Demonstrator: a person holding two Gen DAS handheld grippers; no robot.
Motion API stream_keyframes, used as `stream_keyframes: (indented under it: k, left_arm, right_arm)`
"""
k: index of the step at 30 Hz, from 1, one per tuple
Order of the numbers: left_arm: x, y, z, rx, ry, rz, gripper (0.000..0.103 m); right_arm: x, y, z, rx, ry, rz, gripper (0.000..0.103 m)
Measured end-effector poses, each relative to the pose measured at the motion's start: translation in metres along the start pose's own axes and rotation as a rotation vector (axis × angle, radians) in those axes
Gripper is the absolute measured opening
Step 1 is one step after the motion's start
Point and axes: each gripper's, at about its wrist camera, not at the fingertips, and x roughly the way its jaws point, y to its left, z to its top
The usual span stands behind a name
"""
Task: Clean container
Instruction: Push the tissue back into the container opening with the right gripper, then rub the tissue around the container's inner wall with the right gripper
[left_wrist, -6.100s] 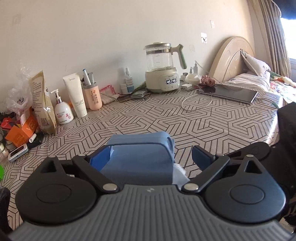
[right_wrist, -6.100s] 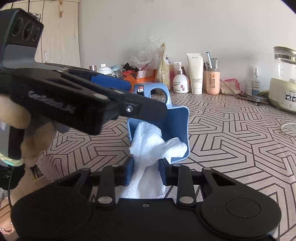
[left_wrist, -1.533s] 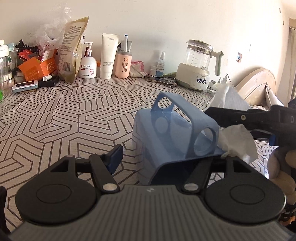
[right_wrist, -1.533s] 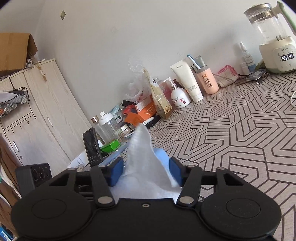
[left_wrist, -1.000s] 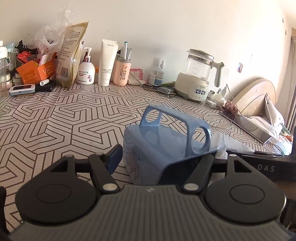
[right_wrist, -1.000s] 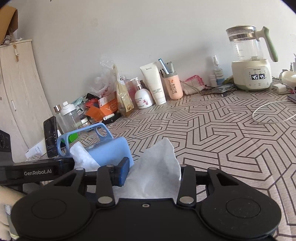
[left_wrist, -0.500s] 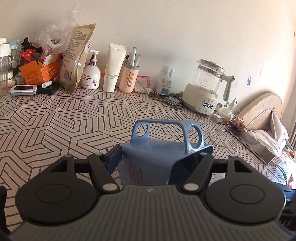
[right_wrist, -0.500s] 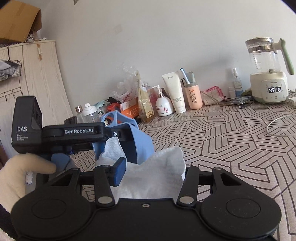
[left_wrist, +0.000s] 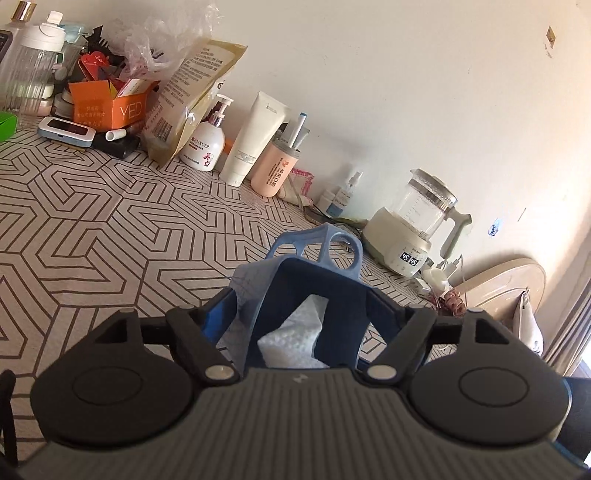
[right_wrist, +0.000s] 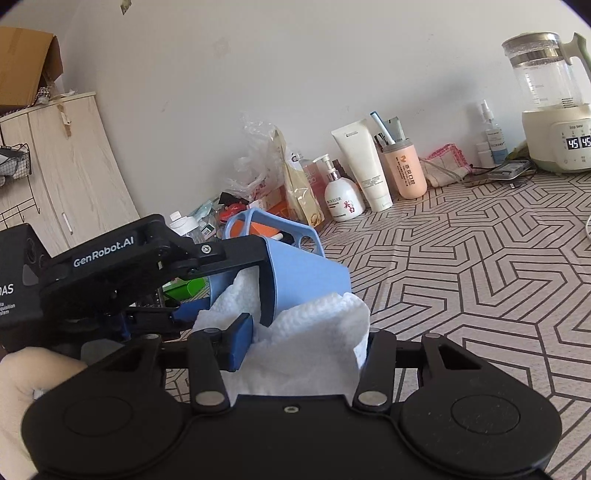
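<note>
At lower centre of my left wrist view, my left gripper (left_wrist: 301, 314) straddles the blue container (left_wrist: 314, 295), jaws opening, pads at its walls. In the right wrist view the container (right_wrist: 295, 277) sits centre-left, and my right gripper (right_wrist: 299, 343) below it clamps the white paper towel (right_wrist: 314, 332), whose end is tucked inside
</note>
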Motion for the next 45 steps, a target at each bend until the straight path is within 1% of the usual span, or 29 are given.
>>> stream_keyframes:
  k: [1,5,10,15,18,20,22,25,27,29,30,31,32,34,35,37,38,39,40,41,42,43,45]
  left_arm:
    - [-0.002,0.0,0.0,0.003,-0.007,0.003,0.077]
    - [-0.013,0.0,0.0,0.024,-0.042,0.028,0.082]
    - [-0.017,0.008,0.001,-0.003,-0.068,0.044,0.084]
    - [-0.015,0.01,0.001,0.003,-0.057,0.046,0.084]
    - [-0.014,0.009,0.0,0.017,-0.048,0.056,0.084]
    - [-0.013,0.008,-0.001,0.03,-0.042,0.071,0.084]
    - [-0.014,0.006,-0.001,0.054,-0.044,0.085,0.084]
    - [-0.016,-0.004,0.002,0.11,-0.074,0.092,0.084]
    - [-0.011,-0.008,0.006,0.124,-0.07,0.088,0.084]
    - [-0.005,-0.01,0.01,0.136,-0.06,0.085,0.084]
    - [-0.003,-0.012,0.011,0.147,-0.056,0.092,0.084]
    - [-0.001,-0.013,0.012,0.161,-0.053,0.103,0.084]
    - [-0.001,-0.015,0.014,0.179,-0.051,0.113,0.084]
    - [-0.001,-0.017,0.016,0.213,-0.051,0.119,0.085]
    - [-0.001,-0.017,0.018,0.22,-0.049,0.117,0.089]
    - [0.003,-0.016,0.022,0.231,-0.031,0.102,0.09]
    - [0.007,-0.016,0.023,0.243,-0.015,0.097,0.09]
    - [0.012,-0.016,0.024,0.259,0.005,0.094,0.09]
    - [0.016,-0.016,0.026,0.275,0.025,0.091,0.09]
    - [0.021,-0.016,0.027,0.291,0.044,0.089,0.09]
    - [0.025,-0.016,0.027,0.304,0.058,0.086,0.09]
    - [0.028,-0.015,0.027,0.314,0.068,0.083,0.09]
    - [0.033,-0.015,0.028,0.335,0.075,0.059,0.09]
  right_arm:
    - [-0.001,0.0,0.0,0.004,-0.003,0.001,0.05]
    - [-0.002,-0.007,-0.004,0.042,0.004,0.02,0.05]
    - [-0.004,-0.013,-0.011,0.059,0.021,-0.012,0.05]
    - [-0.012,-0.014,-0.012,0.057,0.026,-0.054,0.052]
    - [-0.016,-0.008,-0.013,-0.018,0.058,-0.104,0.052]
    - [-0.022,-0.002,-0.016,-0.09,0.073,-0.15,0.056]
    - [-0.031,0.0,-0.019,-0.123,0.084,-0.165,0.058]
    - [-0.048,-0.008,-0.015,-0.089,0.066,-0.142,0.06]
    - [-0.054,-0.011,-0.011,-0.07,0.059,-0.114,0.06]
    - [-0.059,-0.004,-0.011,-0.108,0.069,-0.073,0.059]
    - [-0.062,0.001,-0.012,-0.13,0.087,-0.038,0.057]
    - [-0.064,0.006,-0.015,-0.145,0.117,-0.007,0.05]
    - [-0.066,0.011,-0.017,-0.162,0.144,0.017,0.049]
    - [-0.068,0.023,-0.027,-0.211,0.175,0.014,0.049]
    - [-0.069,0.029,-0.032,-0.235,0.192,0.012,0.049]
    - [-0.062,0.035,-0.039,-0.266,0.225,-0.001,0.049]
    - [-0.056,0.036,-0.041,-0.278,0.235,-0.017,0.049]
    - [-0.051,0.038,-0.042,-0.3,0.238,-0.043,0.046]
    - [-0.047,0.04,-0.043,-0.321,0.239,-0.068,0.035]
    - [-0.044,0.04,-0.042,-0.332,0.236,-0.088,0.02]
    - [-0.041,0.039,-0.039,-0.331,0.229,-0.098,0.011]
    - [-0.039,0.038,-0.037,-0.327,0.22,-0.105,0.005]
    - [-0.033,0.034,-0.03,-0.308,0.201,-0.113,0.005]
